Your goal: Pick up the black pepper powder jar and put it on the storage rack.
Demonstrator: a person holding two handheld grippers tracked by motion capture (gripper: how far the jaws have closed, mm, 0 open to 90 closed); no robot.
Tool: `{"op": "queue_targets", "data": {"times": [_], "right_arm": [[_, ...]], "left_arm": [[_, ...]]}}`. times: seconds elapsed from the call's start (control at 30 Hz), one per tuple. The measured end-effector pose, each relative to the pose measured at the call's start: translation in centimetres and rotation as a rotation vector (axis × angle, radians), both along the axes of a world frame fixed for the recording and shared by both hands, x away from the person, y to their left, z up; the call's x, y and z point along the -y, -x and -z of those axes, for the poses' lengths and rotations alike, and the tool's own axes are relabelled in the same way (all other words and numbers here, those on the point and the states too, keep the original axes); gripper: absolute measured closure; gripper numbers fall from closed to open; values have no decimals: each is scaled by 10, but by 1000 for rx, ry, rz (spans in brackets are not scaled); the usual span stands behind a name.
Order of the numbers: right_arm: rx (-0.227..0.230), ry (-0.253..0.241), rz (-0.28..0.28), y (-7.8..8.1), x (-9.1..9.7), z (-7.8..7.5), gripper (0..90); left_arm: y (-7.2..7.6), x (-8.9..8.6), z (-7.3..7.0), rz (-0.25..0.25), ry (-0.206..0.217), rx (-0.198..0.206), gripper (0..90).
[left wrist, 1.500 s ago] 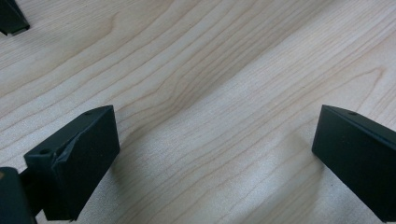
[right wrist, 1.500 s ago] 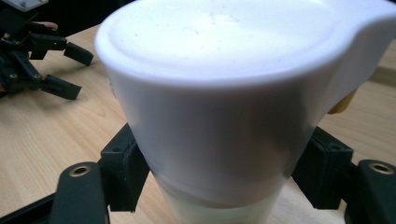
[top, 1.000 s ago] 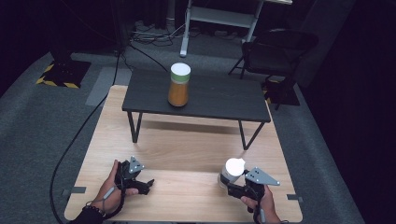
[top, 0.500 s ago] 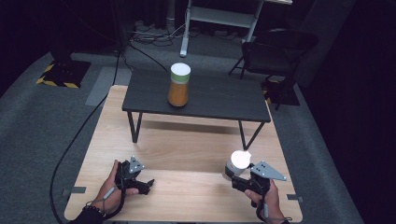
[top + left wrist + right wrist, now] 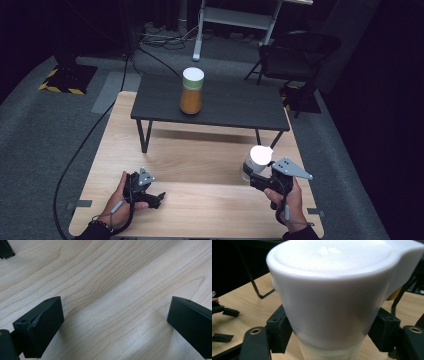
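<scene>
While you hold it clear of the desk: the white-capped bottle (image 5: 256,162) sits in your right tongs (image 5: 252,172), off the light wooden desk (image 5: 200,165) near its right edge.
Right tongs: clamped on the bottle, one jaw on each side of the pale body just under the cap's lower rim, as the right gripper view shows.
Left tongs (image 5: 155,197): apart, nothing between them, resting low over bare wood at the desk's left front; the left gripper view shows the two jaws wide with only grain between.
Bottle build: a broad white flip cap (image 5: 332,277) with a hinge lug at one side, wider than the translucent body (image 5: 327,350) below it.
Weight: probably light to middling; you can't tell how full it is from here.
Stiffness: the cap looks rigid; the body is likely thin plastic that gives under squeeze, so press no harder than needed.
Slip: smooth plastic against flat pads may slide down or twist; the cap's overhang above the jaws should act as a stop.
Where to hold: keep to the body right under the cap, axis upright, jaws square to the sides; avoid the hinge lug, which could pop the lid.
Also on scene: an orange jar with a green-rimmed lid (image 5: 192,91) stands on the small black table (image 5: 235,105) beyond, well apart from your bottle.
</scene>
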State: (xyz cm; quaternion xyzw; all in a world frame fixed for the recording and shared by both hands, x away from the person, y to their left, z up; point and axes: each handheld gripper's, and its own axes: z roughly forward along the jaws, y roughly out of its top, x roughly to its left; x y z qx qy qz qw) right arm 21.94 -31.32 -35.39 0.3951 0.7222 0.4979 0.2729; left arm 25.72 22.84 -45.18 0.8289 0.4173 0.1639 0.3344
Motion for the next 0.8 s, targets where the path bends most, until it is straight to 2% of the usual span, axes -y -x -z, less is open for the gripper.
{"op": "queue_targets", "data": {"times": [0.2, 0.8], "right_arm": [[24, -5, 25, -9, -6, -18, 297], [100, 25, 49, -36, -29, -68, 298]], "left_arm": [[0, 0, 0, 0, 0, 0, 8], [0, 0, 0, 1, 0, 0, 8]]}}
